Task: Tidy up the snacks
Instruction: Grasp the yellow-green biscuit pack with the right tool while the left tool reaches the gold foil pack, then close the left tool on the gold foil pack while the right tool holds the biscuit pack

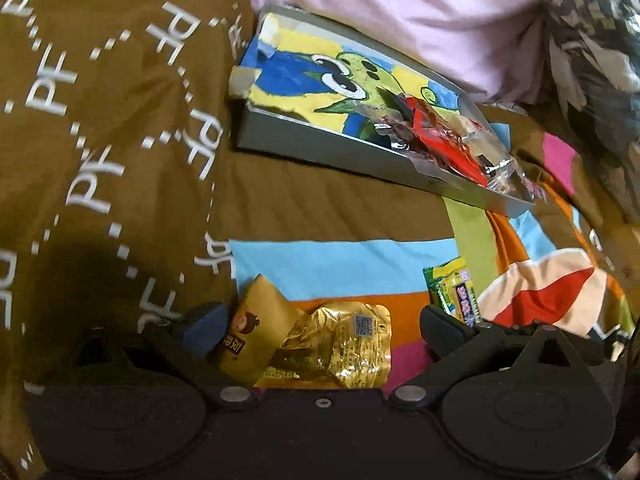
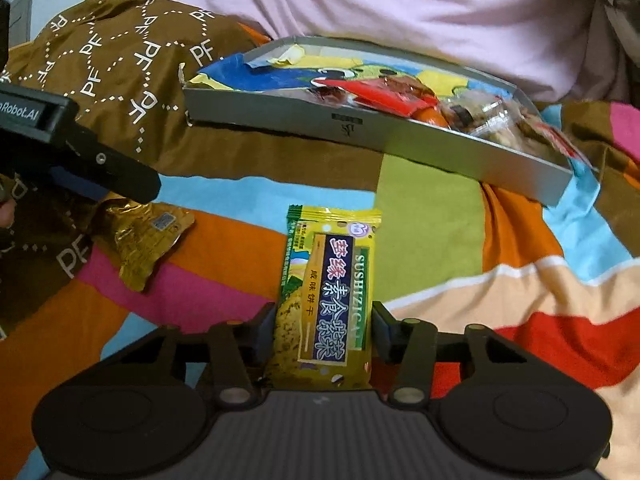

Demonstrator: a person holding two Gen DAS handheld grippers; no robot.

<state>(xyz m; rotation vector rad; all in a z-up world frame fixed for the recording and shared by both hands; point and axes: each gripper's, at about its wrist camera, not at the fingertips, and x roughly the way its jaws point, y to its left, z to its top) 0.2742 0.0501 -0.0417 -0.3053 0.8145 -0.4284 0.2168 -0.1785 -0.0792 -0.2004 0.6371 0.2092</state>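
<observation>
A shallow grey tray [image 2: 360,132], lined with a cartoon drawing, is seen lying on a striped bedspread [image 2: 432,224]; red and clear snack packets [image 1: 452,144] are already gathered at one end, presumably as the collecting place. The right gripper [image 2: 323,330] is closed on a yellow-green biscuit packet [image 2: 328,280], its pads pressed against both long edges (a grip suited to lifting it flat). The left gripper [image 1: 320,324] is held open around a gold foil packet [image 1: 340,344] and a tan pouch [image 1: 260,320], neither pinched.
</observation>
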